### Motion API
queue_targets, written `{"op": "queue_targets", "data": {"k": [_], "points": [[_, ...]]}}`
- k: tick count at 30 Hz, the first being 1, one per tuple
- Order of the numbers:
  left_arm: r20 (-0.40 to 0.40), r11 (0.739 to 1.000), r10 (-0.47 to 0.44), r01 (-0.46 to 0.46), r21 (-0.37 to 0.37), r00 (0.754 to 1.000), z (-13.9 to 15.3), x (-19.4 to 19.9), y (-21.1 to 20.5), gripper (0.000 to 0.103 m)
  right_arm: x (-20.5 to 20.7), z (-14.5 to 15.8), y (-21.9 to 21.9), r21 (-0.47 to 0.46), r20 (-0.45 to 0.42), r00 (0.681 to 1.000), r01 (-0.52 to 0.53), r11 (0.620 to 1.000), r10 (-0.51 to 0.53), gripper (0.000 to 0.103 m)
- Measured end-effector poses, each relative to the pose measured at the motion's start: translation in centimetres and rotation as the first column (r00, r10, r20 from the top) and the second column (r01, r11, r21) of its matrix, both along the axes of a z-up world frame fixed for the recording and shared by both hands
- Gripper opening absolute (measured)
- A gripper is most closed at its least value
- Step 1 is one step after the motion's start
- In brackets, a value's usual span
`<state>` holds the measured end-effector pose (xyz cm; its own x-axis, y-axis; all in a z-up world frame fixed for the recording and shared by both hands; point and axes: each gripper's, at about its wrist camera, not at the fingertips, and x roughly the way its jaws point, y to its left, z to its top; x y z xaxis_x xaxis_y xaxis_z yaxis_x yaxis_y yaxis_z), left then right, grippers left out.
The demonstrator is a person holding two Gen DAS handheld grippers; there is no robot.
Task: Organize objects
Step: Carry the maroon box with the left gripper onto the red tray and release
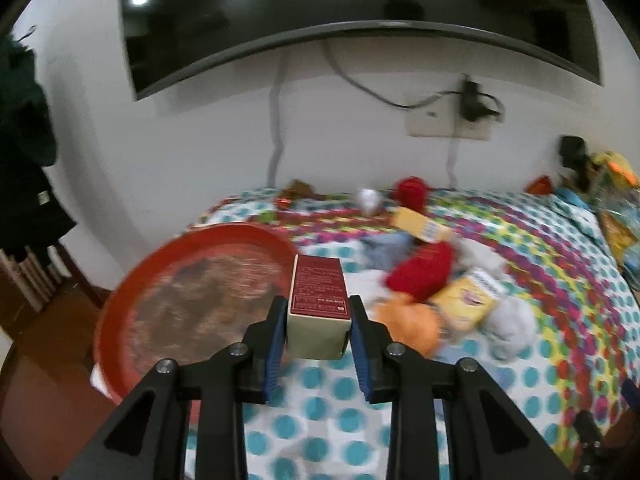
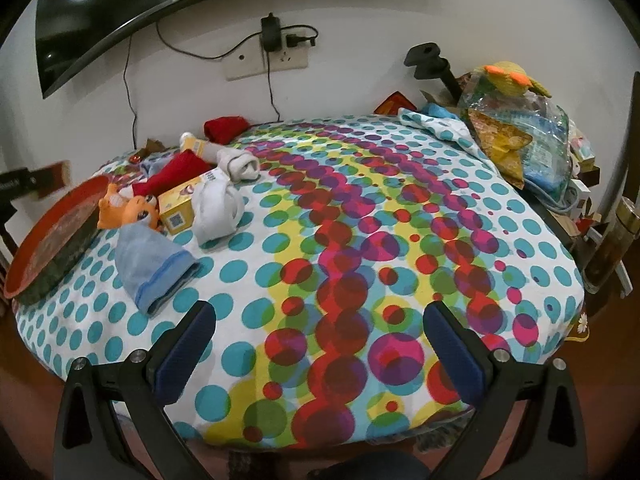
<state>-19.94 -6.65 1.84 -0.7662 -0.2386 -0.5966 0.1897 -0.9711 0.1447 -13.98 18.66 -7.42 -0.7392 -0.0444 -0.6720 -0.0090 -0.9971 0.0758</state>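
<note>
My left gripper is shut on a dark red and cream box and holds it above the table by the right rim of a round red tray. The tray also shows at the left edge of the right wrist view. My right gripper is open and empty over the near edge of the dotted tablecloth. A pile lies beside the tray: an orange plush toy, a yellow box, white socks, a blue sock and red cloth.
A second yellow box and a red cloth bundle lie at the table's far side. Bags and toys are heaped at the right edge. A TV and a wall socket with cables are behind.
</note>
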Motion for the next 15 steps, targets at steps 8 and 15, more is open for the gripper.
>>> {"op": "queue_targets", "data": {"k": [8, 15], "points": [[0.003, 0.988, 0.153, -0.153, -0.018, 0.988, 0.9, -0.1, -8.1, 0.03, 0.2, -0.5, -2.0, 0.05, 0.004, 0.999, -0.054, 0.997, 0.054, 0.103], [0.031, 0.97, 0.242, -0.24, -0.047, 0.97, 0.4, 0.2, -13.4, 0.03, 0.2, -1.1, -2.8, 0.07, 0.018, 0.997, -0.073, 0.995, 0.072, 0.103]]}}
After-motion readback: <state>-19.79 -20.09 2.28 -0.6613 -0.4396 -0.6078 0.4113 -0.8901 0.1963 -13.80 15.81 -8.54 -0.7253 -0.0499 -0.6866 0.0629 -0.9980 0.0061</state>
